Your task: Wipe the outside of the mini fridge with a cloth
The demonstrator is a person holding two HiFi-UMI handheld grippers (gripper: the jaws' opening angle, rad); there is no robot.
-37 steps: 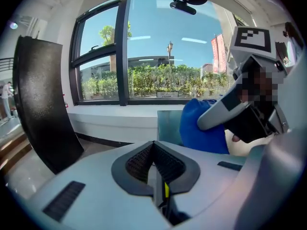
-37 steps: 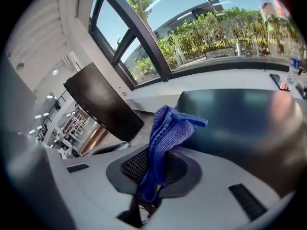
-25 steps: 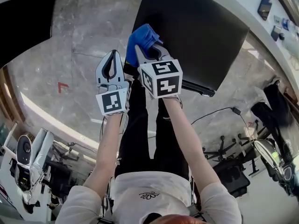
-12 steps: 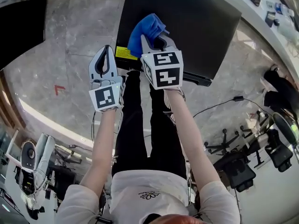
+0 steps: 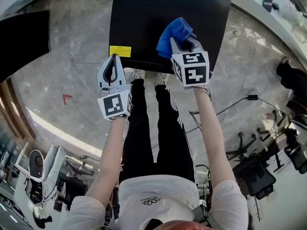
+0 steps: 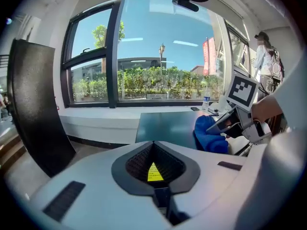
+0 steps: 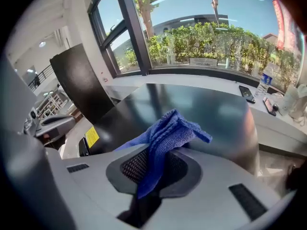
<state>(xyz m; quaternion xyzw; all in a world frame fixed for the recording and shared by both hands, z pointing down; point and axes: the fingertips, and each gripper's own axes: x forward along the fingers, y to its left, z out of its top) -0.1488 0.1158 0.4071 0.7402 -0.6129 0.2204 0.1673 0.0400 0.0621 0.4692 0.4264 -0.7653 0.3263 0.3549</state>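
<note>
The black mini fridge [image 5: 144,18] stands on the floor below me, its flat top facing up, a yellow label [image 5: 120,51] near its front left edge. My right gripper [image 5: 181,41] is shut on a blue cloth [image 5: 173,34] and holds it over the fridge top's front right part; the cloth [image 7: 165,135] hangs out of the jaws above the dark top [image 7: 201,111]. My left gripper [image 5: 112,63] is shut and holds nothing, just in front of the fridge's front edge. From the left gripper view I see the fridge top [image 6: 165,126] and the cloth [image 6: 208,135].
A second black cabinet [image 5: 21,40] stands at the left. A white window ledge [image 7: 268,119] with phones and a bottle runs behind the fridge. A cable [image 5: 230,110] lies on the marble floor at the right, near office chairs [image 5: 259,171]. My legs [image 5: 153,128] are close to the fridge front.
The right gripper with the cloth has moved rightward across the fridge top, from near its left corner toward the right side. The left gripper has stayed near the front edge.
</note>
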